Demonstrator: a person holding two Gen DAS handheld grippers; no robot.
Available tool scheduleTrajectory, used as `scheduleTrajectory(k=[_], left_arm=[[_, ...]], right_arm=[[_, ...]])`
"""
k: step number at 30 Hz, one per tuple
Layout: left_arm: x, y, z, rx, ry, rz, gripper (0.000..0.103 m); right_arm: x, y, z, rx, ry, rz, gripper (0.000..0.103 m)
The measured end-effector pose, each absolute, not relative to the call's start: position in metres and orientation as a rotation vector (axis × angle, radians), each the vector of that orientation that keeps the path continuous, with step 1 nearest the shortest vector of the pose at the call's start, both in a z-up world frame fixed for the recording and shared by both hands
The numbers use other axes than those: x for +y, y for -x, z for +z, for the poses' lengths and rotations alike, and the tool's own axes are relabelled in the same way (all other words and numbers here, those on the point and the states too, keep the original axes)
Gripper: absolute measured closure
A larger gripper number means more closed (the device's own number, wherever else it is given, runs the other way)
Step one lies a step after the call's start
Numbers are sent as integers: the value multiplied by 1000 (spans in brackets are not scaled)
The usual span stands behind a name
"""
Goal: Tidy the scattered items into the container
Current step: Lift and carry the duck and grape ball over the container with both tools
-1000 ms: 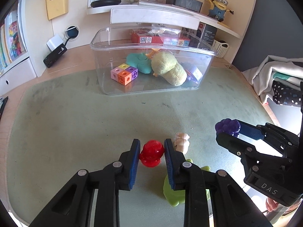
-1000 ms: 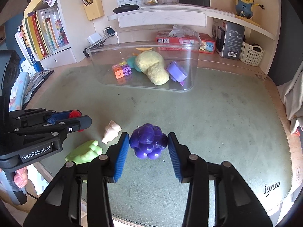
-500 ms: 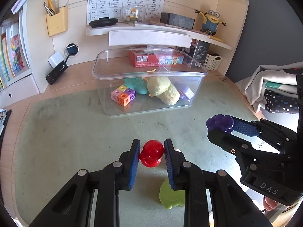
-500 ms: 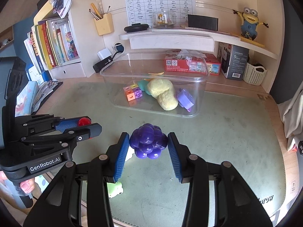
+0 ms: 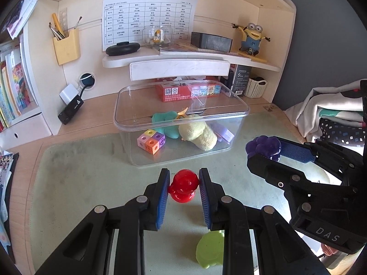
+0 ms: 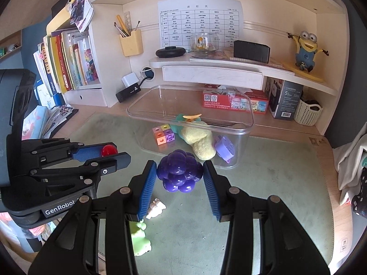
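Observation:
My left gripper point(image 5: 184, 186) is shut on a small red toy point(image 5: 183, 185), held above the green desk mat. My right gripper point(image 6: 179, 174) is shut on a purple grape-bunch toy point(image 6: 179, 173), also off the mat; that gripper point(image 5: 266, 153) with the grapes point(image 5: 263, 147) shows at the right of the left wrist view. The clear plastic container point(image 5: 181, 116) stands ahead on the mat, holding a coloured cube block point(image 5: 151, 141), a teal toy, a yellow plush point(image 5: 198, 134) and a purple piece. A light green toy point(image 6: 140, 240) and a small cream toy point(image 6: 156, 207) lie on the mat below the grippers.
Behind the container are a red box point(image 5: 188, 90), a dark box and a small white basket point(image 5: 254, 87). A shelf above carries a minion figure point(image 5: 251, 37) and a glass jar. Books stand at the left point(image 6: 66, 61). Folded cloth lies at the right point(image 5: 332, 112).
Both grippers have risen with their toys, and the views have tilted up toward the shelf. The green and cream toys have dropped lower in both views. Grips are unchanged.

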State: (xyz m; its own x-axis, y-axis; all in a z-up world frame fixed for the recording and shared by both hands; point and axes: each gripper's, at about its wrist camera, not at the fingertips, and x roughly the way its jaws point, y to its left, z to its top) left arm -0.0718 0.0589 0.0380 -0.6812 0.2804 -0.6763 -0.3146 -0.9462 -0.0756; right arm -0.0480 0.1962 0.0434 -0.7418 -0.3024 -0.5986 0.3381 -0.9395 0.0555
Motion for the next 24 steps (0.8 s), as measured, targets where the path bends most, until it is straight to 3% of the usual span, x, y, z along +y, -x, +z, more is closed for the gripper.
scheduleTrajectory(k=[24], left_arm=[[60, 107, 82, 137, 942, 2647, 79]], right_arm=[[202, 86, 85, 97, -796, -2695, 64]])
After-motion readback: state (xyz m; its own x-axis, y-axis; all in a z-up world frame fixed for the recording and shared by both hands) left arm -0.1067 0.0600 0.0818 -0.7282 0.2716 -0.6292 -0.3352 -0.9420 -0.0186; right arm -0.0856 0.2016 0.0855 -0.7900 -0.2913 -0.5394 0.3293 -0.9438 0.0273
